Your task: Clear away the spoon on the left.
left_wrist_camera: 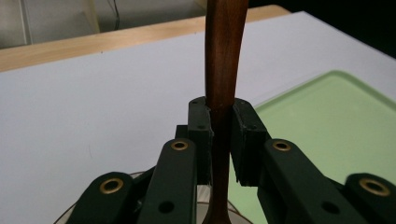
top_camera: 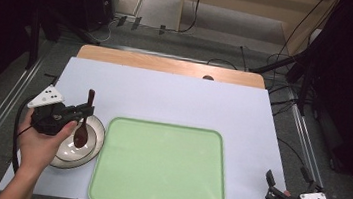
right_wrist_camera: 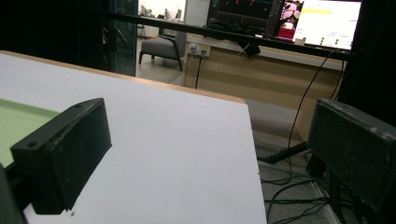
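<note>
- Left hand-held gripper (top_camera: 84,110): jaws pinched on the handle of a dark wooden spoon (top_camera: 82,130), held near upright.
- Spoon's scoop end hangs over a white bowl (top_camera: 94,145) at the bench's (top_camera: 174,102) left near side.
- Bowl sits just beside the left edge of a pale green tray (top_camera: 161,165).
- Right hand-held gripper (top_camera: 270,183): jaws spread wide, nothing between them, at the bench's near right corner, well apart from the tray.

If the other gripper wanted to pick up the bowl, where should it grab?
Probably the bowl's rim on the side nearest the green tray, coming down from above. The rim is thin enough for two jaws, and that side is free; the left gripper and its wooden spoon crowd the other side.
</note>
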The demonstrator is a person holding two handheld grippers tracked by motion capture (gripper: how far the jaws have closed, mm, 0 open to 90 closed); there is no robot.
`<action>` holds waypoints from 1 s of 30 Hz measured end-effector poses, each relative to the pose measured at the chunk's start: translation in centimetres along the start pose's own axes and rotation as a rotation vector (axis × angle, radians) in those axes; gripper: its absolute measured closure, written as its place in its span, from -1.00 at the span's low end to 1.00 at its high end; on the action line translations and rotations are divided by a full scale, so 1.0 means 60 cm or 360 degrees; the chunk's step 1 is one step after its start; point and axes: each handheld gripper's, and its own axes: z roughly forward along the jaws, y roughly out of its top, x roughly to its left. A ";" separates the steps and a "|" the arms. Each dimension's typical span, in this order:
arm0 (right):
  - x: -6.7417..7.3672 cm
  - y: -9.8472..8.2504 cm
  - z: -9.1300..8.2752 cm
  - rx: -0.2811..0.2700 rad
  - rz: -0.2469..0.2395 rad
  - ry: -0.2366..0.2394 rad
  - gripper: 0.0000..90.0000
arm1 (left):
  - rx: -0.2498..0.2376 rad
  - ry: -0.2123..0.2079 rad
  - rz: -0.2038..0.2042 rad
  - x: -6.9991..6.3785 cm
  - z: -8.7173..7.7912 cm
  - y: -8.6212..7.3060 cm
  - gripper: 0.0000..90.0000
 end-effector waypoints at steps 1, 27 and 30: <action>0.000 0.000 0.000 0.0003 0.0000 -0.0001 -1.00 | -0.0030 -0.0005 -0.0004 -0.003 -0.007 0.005 0.78; -0.001 0.000 0.000 -0.0007 0.0003 0.0000 -1.00 | -0.0252 -0.0268 0.0014 -0.077 -0.043 0.042 0.78; -0.001 0.000 0.000 -0.0007 0.0004 0.0001 -1.00 | -0.0234 -0.0306 0.0017 -0.089 -0.035 0.039 0.78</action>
